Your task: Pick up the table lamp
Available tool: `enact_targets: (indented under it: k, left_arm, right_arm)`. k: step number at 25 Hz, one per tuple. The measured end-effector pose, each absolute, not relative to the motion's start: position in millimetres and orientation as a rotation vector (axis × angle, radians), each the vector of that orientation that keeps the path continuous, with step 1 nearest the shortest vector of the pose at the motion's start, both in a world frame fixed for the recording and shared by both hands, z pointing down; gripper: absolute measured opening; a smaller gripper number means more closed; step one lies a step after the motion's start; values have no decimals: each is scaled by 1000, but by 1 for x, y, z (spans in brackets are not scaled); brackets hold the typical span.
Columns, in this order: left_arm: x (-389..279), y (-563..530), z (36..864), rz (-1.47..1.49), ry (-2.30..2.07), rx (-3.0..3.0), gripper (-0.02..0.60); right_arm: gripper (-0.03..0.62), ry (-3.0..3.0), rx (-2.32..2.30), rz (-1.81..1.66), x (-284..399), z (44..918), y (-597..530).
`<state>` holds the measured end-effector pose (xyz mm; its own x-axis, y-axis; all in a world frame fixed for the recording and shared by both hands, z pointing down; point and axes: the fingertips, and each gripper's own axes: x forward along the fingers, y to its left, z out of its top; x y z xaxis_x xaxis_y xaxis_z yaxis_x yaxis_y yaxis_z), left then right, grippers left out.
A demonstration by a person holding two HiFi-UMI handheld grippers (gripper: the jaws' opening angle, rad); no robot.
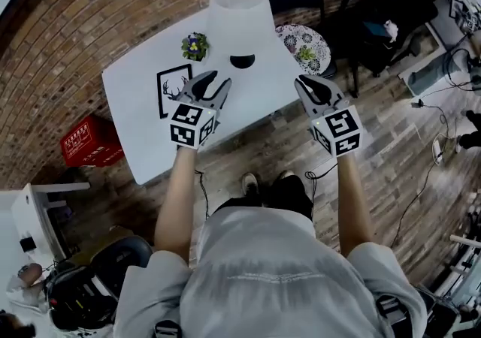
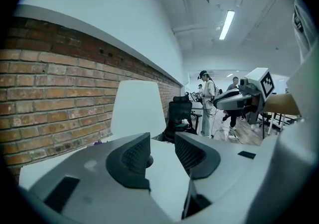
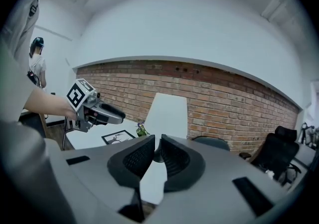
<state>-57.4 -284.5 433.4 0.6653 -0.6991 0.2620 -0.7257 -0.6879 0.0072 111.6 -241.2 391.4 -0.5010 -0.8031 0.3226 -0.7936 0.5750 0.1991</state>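
Left gripper: jaws apart, empty | right gripper: barely parted, empty | lamp: far edge | risk: one-sided push likely tips it onto plant.

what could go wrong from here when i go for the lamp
1. The lamp carries a big shade over a small dark base; a grab on the shade might tip it.
2. The flower pot and picture frame sit close by on the left gripper side; a sweep in could knock them.
3. The right gripper has its jaws only slightly apart, likely too narrow.
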Motion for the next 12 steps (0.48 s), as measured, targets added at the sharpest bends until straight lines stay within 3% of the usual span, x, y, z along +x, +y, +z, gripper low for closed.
enact_targets:
  k: [12]
  left_arm:
    - [-26, -356, 530, 323, -1296, 2686, 225]
  right_arm:
    - [88, -2412, 1179, 53, 124, 471, -291]
